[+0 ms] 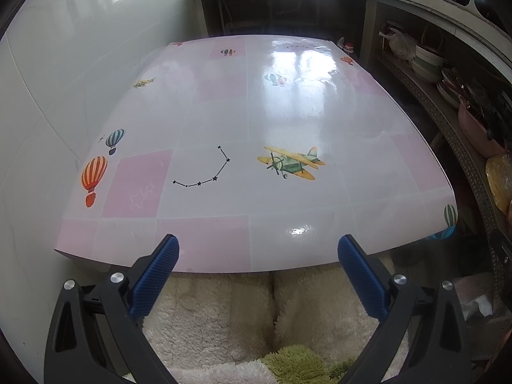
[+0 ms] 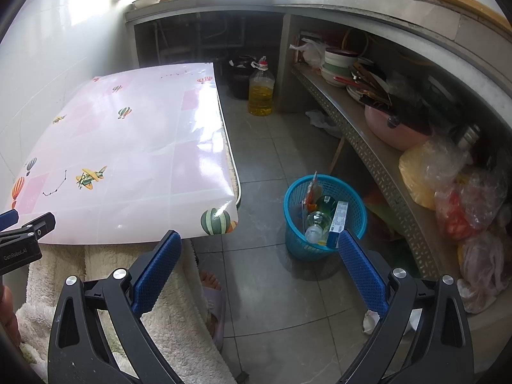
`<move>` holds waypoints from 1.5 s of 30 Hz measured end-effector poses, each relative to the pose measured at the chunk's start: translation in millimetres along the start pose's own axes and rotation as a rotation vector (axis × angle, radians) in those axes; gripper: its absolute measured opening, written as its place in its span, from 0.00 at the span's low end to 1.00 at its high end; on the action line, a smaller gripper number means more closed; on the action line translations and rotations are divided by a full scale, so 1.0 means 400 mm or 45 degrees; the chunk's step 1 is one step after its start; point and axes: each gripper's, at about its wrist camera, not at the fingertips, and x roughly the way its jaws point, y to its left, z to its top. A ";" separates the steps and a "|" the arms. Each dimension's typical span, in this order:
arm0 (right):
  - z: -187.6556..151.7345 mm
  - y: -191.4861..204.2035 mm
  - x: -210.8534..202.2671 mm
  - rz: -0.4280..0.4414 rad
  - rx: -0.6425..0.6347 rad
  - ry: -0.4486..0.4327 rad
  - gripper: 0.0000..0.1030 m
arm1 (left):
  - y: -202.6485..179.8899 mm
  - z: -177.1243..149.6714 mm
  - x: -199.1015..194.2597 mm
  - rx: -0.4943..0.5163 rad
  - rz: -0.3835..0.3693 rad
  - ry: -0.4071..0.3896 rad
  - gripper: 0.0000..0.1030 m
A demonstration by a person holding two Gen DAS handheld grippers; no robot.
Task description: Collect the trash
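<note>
Blue ribbed pads line both tools: the left hand-held gripper (image 1: 258, 249) hangs with its jaws spread wide and empty over the near edge of the tabletop (image 1: 224, 121), and the right hand-held gripper (image 2: 260, 245) is likewise spread and empty above the grey tiled floor (image 2: 272, 288). Below them lies cream fleece (image 1: 224, 313), and a foot in a slipper (image 2: 214, 300) shows beside it. Just past the right pads stands a turquoise mesh wastebasket (image 2: 323, 188) on the floor, right of the table corner. It holds a clear bottle (image 2: 315, 225), a blue-and-white carton (image 2: 339, 222) upright, and an orange wrapper (image 2: 311, 193). Farther back, a jug of yellow oil (image 2: 261, 91) stands by the shelf (image 2: 377, 156).
</note>
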 end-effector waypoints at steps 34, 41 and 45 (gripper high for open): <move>0.011 0.006 -0.002 0.001 -0.006 -0.004 0.91 | -0.010 -0.006 0.005 0.012 -0.014 0.015 0.95; 0.017 0.011 -0.006 -0.001 -0.007 -0.007 0.91 | -0.011 -0.004 0.003 0.014 -0.019 0.015 0.95; 0.022 0.016 -0.008 -0.002 -0.010 -0.009 0.91 | -0.013 -0.001 0.001 0.015 -0.023 0.014 0.95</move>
